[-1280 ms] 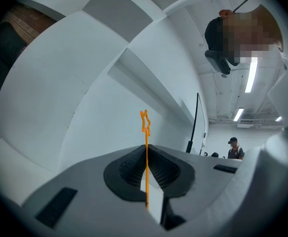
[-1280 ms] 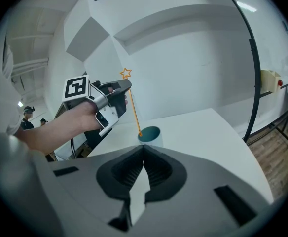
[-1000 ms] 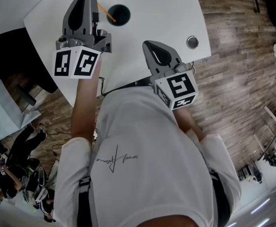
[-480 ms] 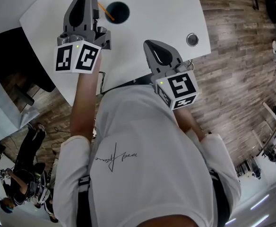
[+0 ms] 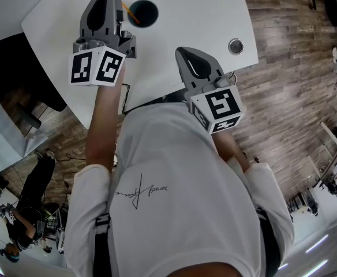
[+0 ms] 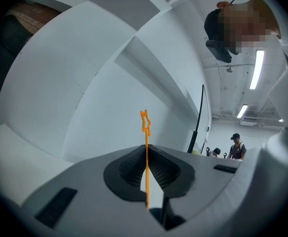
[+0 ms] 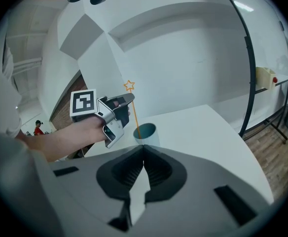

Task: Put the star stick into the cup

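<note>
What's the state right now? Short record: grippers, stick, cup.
left gripper: shut on star stick
right gripper: shut, empty, apart from the cup
star stick: near upright, star end up, lower end at the cup's mouth
cup: teal, upright on the white table
task: stick not yet released

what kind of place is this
Probably a large indoor lab or workshop hall: a white table stands on wood-plank flooring, long ceiling strip lights run overhead, and other people stand in the open background.
</note>
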The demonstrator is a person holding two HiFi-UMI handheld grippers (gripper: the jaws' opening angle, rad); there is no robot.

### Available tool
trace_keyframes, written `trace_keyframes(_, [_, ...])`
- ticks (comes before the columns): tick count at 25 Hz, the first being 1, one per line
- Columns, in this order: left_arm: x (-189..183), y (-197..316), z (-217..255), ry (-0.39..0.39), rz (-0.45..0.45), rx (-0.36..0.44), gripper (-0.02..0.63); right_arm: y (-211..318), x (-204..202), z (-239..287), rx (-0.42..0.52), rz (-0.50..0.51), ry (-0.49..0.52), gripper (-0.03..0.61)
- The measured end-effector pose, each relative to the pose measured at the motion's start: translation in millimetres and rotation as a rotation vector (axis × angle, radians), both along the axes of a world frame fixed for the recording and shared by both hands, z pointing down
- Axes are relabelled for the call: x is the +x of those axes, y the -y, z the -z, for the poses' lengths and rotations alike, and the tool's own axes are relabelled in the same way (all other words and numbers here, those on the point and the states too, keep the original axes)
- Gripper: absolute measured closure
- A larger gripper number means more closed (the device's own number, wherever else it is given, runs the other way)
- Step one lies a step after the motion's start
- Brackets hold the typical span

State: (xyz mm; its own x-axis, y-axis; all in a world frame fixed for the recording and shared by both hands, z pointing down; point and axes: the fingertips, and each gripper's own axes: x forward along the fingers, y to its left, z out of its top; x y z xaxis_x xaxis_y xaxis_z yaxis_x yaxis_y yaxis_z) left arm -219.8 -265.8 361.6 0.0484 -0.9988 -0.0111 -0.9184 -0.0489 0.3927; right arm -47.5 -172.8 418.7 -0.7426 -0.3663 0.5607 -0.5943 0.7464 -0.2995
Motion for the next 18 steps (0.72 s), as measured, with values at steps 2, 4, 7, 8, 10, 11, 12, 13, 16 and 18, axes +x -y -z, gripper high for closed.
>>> trace_keyframes(2, [-0.9, -0.9, -4.3, -0.001, -0.001, -0.008, 0.597, -0.1, -0.4, -1.2, -0.002, -0.002, -0.001, 0.569])
trace_keyframes(4, [-1.6, -0.7, -9.1, -0.003, -0.003, -0.017, 0.597, 0.4, -0.9, -2.6, -0.005, -0.005, -0.001, 0.569])
trace_keyframes(7, [-0.9, 0.2, -16.2, -0.005, -0.003, -0.030, 0.597, 0.3, 0.7, -5.4, -0.015, -0.012, -0.002, 0.569])
trace_keyframes(8, [-0.2, 0.4, -18.0, -0.006, -0.002, -0.034, 0.597, -0.4, 1.9, -6.5, -0.019, -0.014, -0.003, 0.569])
trace_keyframes(10, [1.0, 1.2, -20.5, -0.006, -0.002, -0.039, 0.597, -1.9, 3.4, -8.1, -0.027, -0.015, -0.004, 0.569])
trace_keyframes(11, [1.2, 1.6, -21.7, -0.007, -0.002, -0.041, 0.597, -2.9, 3.1, -8.9, -0.031, -0.014, -0.004, 0.568])
trace_keyframes(12, [1.0, 1.9, -23.0, -0.007, -0.003, -0.044, 0.597, -4.3, 2.0, -9.9, -0.035, -0.012, -0.003, 0.568])
trace_keyframes(13, [0.6, 1.9, -24.5, -0.008, -0.003, -0.046, 0.597, -6.2, 0.4, -10.9, -0.039, -0.008, -0.002, 0.568])
trace_keyframes(16, [0.9, 1.3, -29.0, -0.011, -0.005, -0.054, 0.597, -11.6, -3.2, -13.9, -0.048, 0.001, -0.002, 0.568])
trace_keyframes(18, [2.4, 1.9, -32.0, -0.010, -0.009, -0.061, 0.597, -11.9, -3.1, -13.8, -0.051, -0.001, 0.001, 0.569])
